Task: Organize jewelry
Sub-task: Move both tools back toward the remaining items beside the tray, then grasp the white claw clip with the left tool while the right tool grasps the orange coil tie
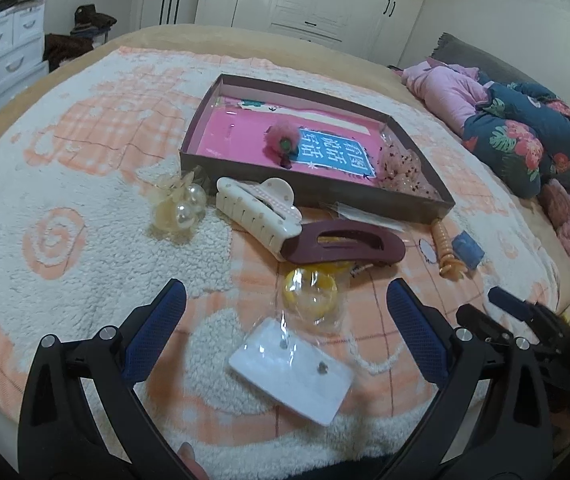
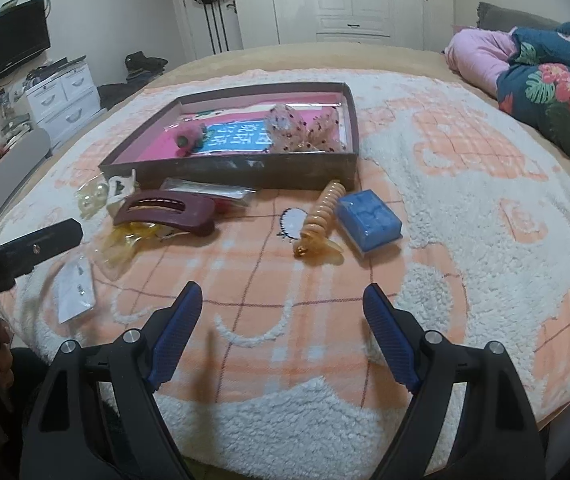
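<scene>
A: How many hair pieces are being counted on the fleecy peach-and-white bed blanket (image 2: 465, 216), outside the box?

B: Six are being counted. One cream plastic claw clip with toothed jaws (image 1: 257, 212) is lying beside one flat maroon oval barrette with a slot cut through it (image 1: 345, 242). One ribbed amber spiral clip (image 2: 319, 220) is resting just beside one blue rectangular block with a moulded top (image 2: 367, 220). One cluster of glossy pearl-like beads with a translucent bow (image 1: 179, 204) is sitting near the claw clip. One yellow round piece in crinkled clear wrap (image 1: 311, 290) is lying below the barrette.

A: And cards?

B: One white rectangular card carrying two small studs (image 1: 291, 368) is being seen in a clear sleeve.

A: What is being held in the shallow brown cardboard box with a pink lining (image 1: 313, 188)?

B: One fluffy pink pom-pom piece (image 1: 283, 144) and some sheer dotted peach mesh pieces (image 2: 305, 126) are lying inside; their exact number cannot be told.

A: How are the tools standing?

B: The left hand-held gripper (image 1: 285, 304) is being kept spread wide, with the card between its blue ribbed pads but unpressed. The right hand-held gripper (image 2: 283, 300) is likewise being held apart over bare blanket, nothing gripped.
</scene>
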Demonstrator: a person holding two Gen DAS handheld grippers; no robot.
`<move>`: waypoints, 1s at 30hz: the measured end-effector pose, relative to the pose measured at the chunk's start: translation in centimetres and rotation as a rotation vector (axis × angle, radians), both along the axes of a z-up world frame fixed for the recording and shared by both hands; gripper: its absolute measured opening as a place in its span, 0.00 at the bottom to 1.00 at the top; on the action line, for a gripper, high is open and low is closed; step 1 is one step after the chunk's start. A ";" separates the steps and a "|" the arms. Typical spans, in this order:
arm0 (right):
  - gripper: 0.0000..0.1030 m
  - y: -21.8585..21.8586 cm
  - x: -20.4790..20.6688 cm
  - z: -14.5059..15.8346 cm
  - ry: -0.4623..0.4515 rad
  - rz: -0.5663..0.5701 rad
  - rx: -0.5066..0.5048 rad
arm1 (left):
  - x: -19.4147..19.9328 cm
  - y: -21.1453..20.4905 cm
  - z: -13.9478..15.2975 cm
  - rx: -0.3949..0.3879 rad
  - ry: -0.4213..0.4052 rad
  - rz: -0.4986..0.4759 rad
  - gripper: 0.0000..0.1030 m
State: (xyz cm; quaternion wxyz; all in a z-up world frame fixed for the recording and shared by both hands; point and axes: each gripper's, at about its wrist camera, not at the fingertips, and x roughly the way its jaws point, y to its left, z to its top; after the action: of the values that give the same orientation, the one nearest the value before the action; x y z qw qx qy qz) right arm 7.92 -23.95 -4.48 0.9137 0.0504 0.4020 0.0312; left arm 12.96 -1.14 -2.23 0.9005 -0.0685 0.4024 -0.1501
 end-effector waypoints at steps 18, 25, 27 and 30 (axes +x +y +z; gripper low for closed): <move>0.48 -1.1 5.8 -1.5 0.070 -0.082 0.116 | 6.0 1.0 -1.6 -0.186 0.140 0.047 0.72; 0.29 -0.8 6.9 -1.8 0.064 -0.078 0.106 | 7.7 1.4 -2.2 -0.246 0.178 0.077 0.72; 0.29 -0.7 6.8 -1.8 0.056 -0.071 0.099 | 8.3 1.3 -2.3 -0.252 0.190 0.087 0.72; 0.29 -0.5 6.6 -1.8 0.046 -0.057 0.087 | 9.1 1.1 -2.4 -0.246 0.206 0.099 0.72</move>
State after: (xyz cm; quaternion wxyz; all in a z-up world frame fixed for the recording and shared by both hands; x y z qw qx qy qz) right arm 14.53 -24.49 -6.29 0.9017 0.1021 0.4196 0.0212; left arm 22.09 -0.08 -4.65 0.8456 -0.2130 0.4673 -0.1460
